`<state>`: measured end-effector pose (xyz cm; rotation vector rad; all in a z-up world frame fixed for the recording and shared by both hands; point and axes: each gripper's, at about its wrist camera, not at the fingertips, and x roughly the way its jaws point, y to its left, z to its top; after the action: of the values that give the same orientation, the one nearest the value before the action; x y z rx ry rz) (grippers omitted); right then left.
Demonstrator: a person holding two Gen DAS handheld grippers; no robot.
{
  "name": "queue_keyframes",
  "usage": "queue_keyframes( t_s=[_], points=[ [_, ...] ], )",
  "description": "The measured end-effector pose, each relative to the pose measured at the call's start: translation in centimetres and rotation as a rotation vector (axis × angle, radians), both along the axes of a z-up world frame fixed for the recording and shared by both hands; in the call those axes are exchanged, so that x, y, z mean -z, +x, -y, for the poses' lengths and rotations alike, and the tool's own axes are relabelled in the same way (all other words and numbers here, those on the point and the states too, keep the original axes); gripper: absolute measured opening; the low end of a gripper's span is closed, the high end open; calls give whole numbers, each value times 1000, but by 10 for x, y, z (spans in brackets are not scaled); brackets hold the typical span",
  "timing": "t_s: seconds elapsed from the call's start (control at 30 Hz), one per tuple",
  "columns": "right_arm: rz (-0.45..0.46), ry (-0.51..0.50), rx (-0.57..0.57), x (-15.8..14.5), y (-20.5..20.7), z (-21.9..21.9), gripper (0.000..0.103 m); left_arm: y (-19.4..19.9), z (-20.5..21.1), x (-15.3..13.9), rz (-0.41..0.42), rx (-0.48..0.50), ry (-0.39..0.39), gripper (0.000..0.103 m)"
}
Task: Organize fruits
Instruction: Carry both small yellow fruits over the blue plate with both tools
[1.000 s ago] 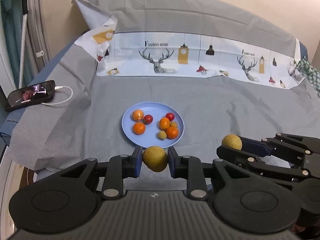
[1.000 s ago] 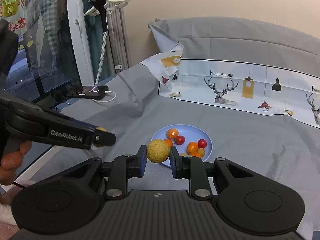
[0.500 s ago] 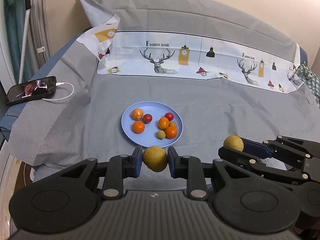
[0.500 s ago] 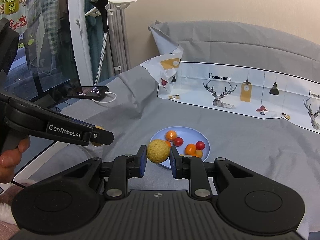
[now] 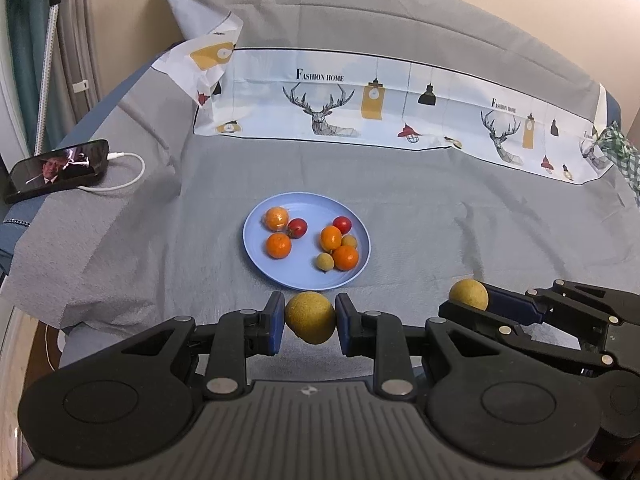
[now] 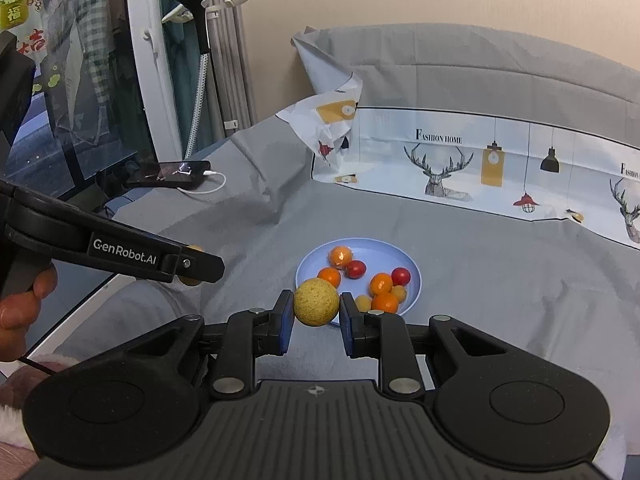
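Yellow-brown round fruits sit clamped in the left gripper (image 5: 310,322) and right gripper (image 6: 316,307), held just short of the blue plate (image 5: 256,256), probably for placing.

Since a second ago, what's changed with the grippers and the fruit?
Little: both grippers drew back slightly from the blue plate. The left gripper and right gripper each still clamp a yellow-brown fruit. Nothing released; the plate's fruits haven't moved.
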<state>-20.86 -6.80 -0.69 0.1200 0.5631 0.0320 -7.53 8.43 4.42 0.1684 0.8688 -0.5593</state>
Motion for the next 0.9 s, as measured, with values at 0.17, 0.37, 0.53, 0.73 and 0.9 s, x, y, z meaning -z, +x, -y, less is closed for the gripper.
queue_keyframes(
  t_s=[0.17,0.37,0.53,0.73,0.9],
  points=[
    [-24,11,5,5,7,2,25,7,2,5,-11,-3,5,29],
    [-51,17,7,12,14,5,25,19,5,10,-23,-16,13,30],
    [-71,19,14,18,25,7,25,33,8,13,-28,-24,20,30],
    [-94,17,42,28,43,16,25,58,17,21,-49,-33,36,30],
    [-112,10,45,38,62,24,25,85,31,32,-70,-42,54,30]
  ],
)
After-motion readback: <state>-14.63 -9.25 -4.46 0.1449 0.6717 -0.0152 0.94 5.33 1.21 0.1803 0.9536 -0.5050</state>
